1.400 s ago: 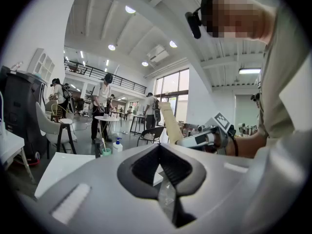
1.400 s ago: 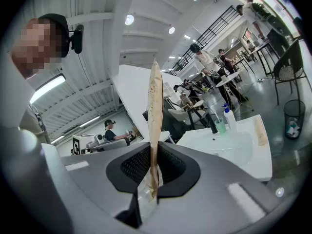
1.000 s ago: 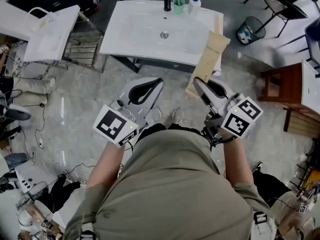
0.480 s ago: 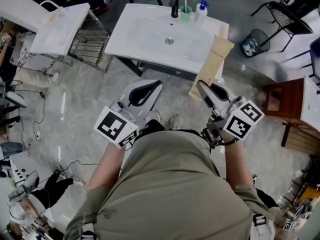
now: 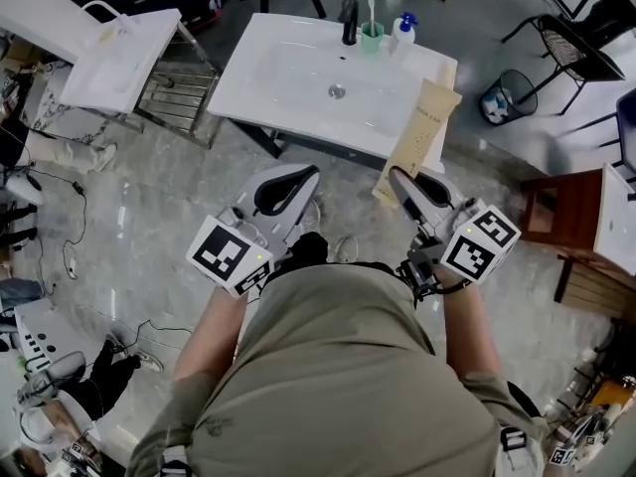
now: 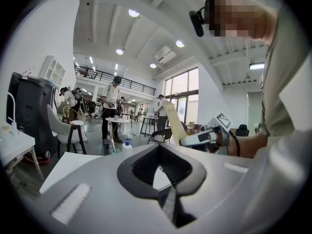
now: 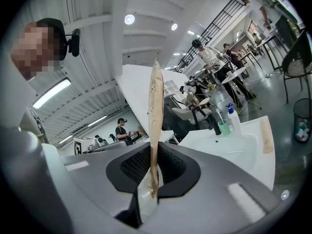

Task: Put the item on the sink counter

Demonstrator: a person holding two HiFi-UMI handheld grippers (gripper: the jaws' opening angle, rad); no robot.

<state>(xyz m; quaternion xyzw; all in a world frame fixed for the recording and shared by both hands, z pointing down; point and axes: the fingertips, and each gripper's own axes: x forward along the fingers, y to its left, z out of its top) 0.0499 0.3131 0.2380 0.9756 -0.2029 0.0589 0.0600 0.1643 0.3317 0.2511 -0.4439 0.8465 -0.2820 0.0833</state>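
Tan paper packet (image 5: 422, 132) upright between jaws of right hand-held gripper (image 5: 399, 179).

Grey polished floor (image 5: 149, 217) carries a mesh bin (image 5: 497, 102), a black chair (image 5: 571, 53) and a brown wooden cabinet (image 5: 558, 209).

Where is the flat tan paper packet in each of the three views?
Head view: the flat tan paper packet slants upper right of centre.
Left gripper view: a tall tan strip, right of centre.
Right gripper view: centre, edge-on, clamped between the jaws.
Shared landmark: the white pump bottle with blue top.
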